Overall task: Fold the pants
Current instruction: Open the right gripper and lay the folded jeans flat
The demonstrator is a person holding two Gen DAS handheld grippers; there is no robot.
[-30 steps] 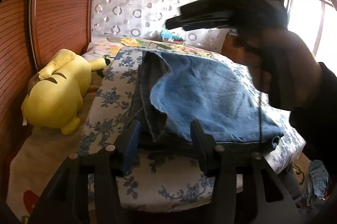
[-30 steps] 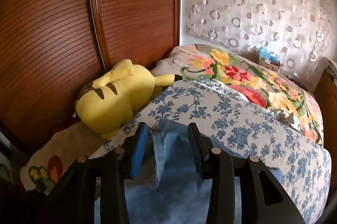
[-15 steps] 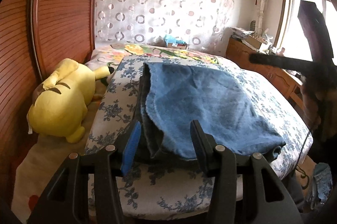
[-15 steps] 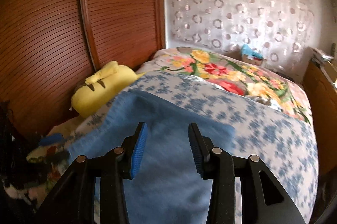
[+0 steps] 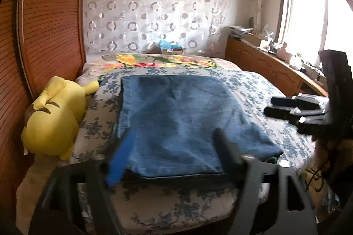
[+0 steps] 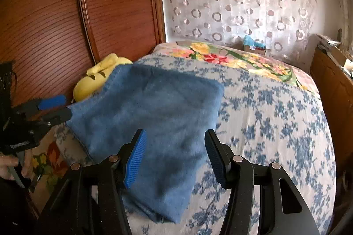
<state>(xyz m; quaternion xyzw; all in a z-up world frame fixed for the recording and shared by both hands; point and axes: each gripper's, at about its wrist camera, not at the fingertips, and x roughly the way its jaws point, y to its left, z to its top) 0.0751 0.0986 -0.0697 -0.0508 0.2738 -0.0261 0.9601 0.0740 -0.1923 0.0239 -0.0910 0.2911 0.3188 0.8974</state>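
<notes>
The blue denim pants (image 5: 183, 120) lie folded into a flat rectangle on the bed's blue-flowered cover (image 5: 264, 89); they also show in the right wrist view (image 6: 158, 115). My left gripper (image 5: 174, 153) is open and empty, blurred, just above the pants' near edge. It shows in the right wrist view (image 6: 58, 108) at the left, beside the pants' corner. My right gripper (image 6: 175, 157) is open and empty, above the pants' near part. It shows in the left wrist view (image 5: 273, 105) at the right, over the bed.
A yellow plush toy (image 5: 55, 118) lies at the bed's left edge by the wooden wardrobe (image 5: 44, 31). A flowered quilt (image 6: 242, 58) covers the far end. A wooden cabinet (image 5: 271, 71) with clutter runs along the right under the window.
The right gripper has let go of the pants' top layer, drawn back and swung to the bed's right side. The pants now lie flat. The left gripper has lifted back a little.
</notes>
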